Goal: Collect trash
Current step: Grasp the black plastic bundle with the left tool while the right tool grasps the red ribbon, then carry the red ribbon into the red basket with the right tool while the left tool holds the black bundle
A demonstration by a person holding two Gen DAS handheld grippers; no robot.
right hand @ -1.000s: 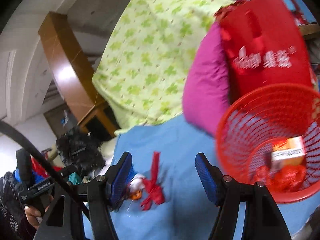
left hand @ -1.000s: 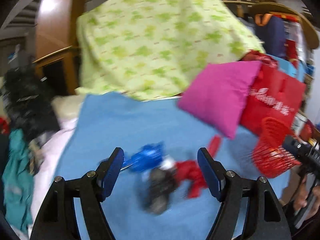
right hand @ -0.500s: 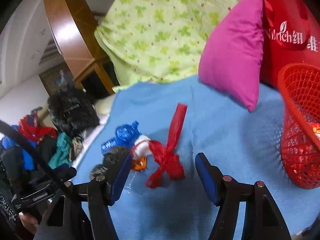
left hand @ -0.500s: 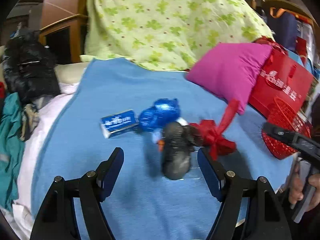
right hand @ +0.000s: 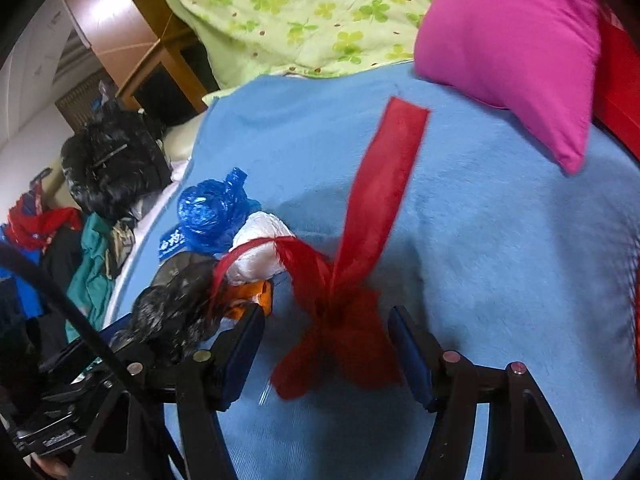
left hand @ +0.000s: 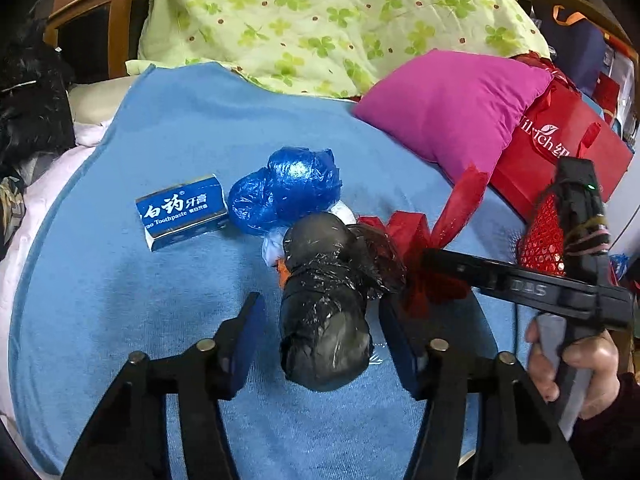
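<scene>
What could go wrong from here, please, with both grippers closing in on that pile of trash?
The left gripper straddles the black bag, which nearly fills the open jaws; a loose pinch may slip off the crinkled plastic. The right gripper frames the red ribbon, whose strand runs over the white wad, so lifting could drag that along. Both tools work close together and might collide.

A cluttered home bedroom is indicated by a blue blanket (left hand: 168, 128), a clover-print quilt (left hand: 320, 20), a magenta pillow (left hand: 452, 108), heaped clothes (right hand: 92, 264) and wooden furniture (left hand: 92, 12).
</scene>
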